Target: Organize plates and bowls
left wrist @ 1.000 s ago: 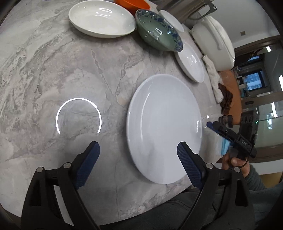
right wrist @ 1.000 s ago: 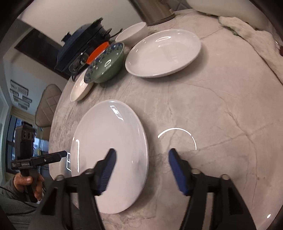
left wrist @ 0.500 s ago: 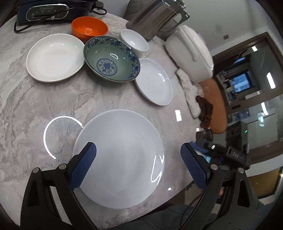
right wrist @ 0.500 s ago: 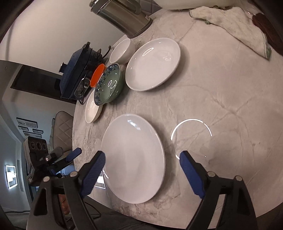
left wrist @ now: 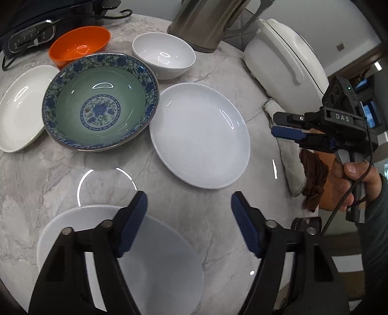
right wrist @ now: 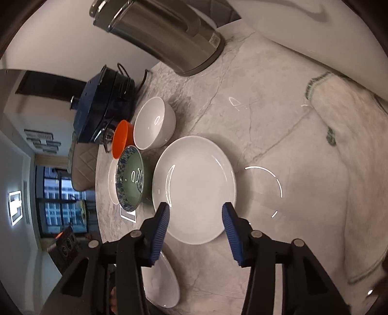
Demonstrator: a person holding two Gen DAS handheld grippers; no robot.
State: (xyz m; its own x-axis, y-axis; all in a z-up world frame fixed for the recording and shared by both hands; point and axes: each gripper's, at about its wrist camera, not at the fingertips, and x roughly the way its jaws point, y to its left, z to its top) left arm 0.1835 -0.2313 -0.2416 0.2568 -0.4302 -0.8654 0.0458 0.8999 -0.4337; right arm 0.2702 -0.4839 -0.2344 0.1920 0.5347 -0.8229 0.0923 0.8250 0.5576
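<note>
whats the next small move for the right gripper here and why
Probably ease the right gripper, its jaws just narrowed and holding nothing, down onto the near rim of the middle white plate. That plate lies flat and alone right ahead, and could stack on the large plate.

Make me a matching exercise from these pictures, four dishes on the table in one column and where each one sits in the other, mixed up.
Dishes
1. orange bowl
2. small white bowl
3. patterned green bowl
4. large white plate

Places
A. under the left gripper, at the table's near edge
B. at the foot of the steel kettle
C. beside the black appliance
D. between two white plates

Pairs: 1-C, 2-B, 3-D, 4-A
</note>
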